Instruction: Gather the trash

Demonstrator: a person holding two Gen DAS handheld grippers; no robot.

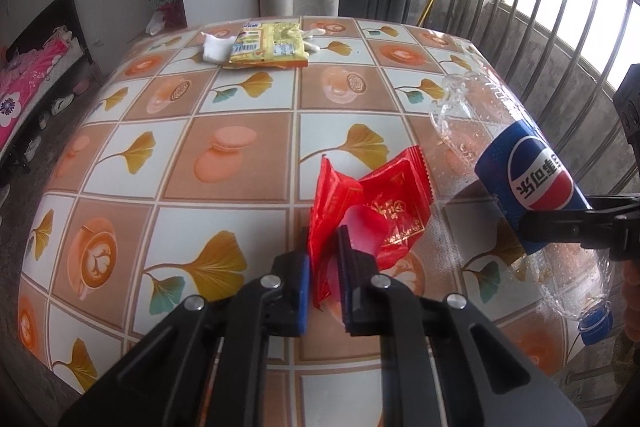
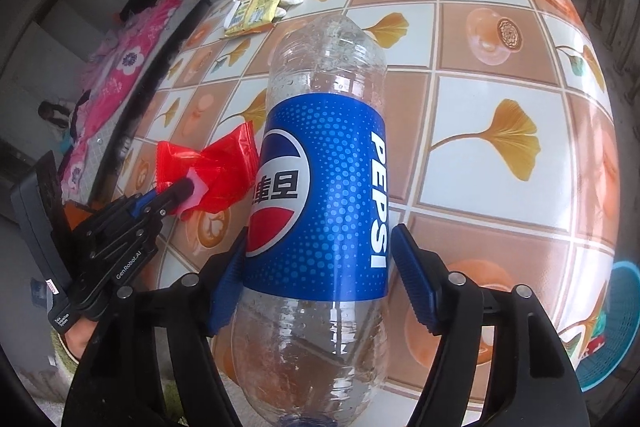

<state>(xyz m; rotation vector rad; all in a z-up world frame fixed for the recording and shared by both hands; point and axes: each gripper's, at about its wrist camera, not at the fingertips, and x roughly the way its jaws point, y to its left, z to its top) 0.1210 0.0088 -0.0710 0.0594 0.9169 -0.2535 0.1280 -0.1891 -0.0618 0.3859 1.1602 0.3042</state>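
Note:
My left gripper [image 1: 324, 247] is shut on a crumpled red snack wrapper [image 1: 384, 203], held just above the patterned tablecloth [image 1: 132, 147]. In the right wrist view that wrapper [image 2: 224, 171] and the left gripper [image 2: 184, 189] appear at the left, beside the bottle. An empty clear Pepsi bottle [image 2: 324, 187] with a blue label lies between the blue pads of my right gripper [image 2: 320, 247], which is shut on its label. Seen from the left wrist, the bottle [image 1: 528, 171] hangs tilted over the table's right edge, blue cap lowest. One right finger [image 1: 560, 223] crosses it.
A yellow snack packet [image 1: 268, 45], a white tissue wad [image 1: 214, 47] and a white glove [image 1: 312, 39] lie at the table's far edge. A teal basket [image 2: 616, 327] stands on the floor beyond the right corner. A bed with pink bedding [image 1: 24, 87] is left, a metal railing [image 1: 560, 27] right.

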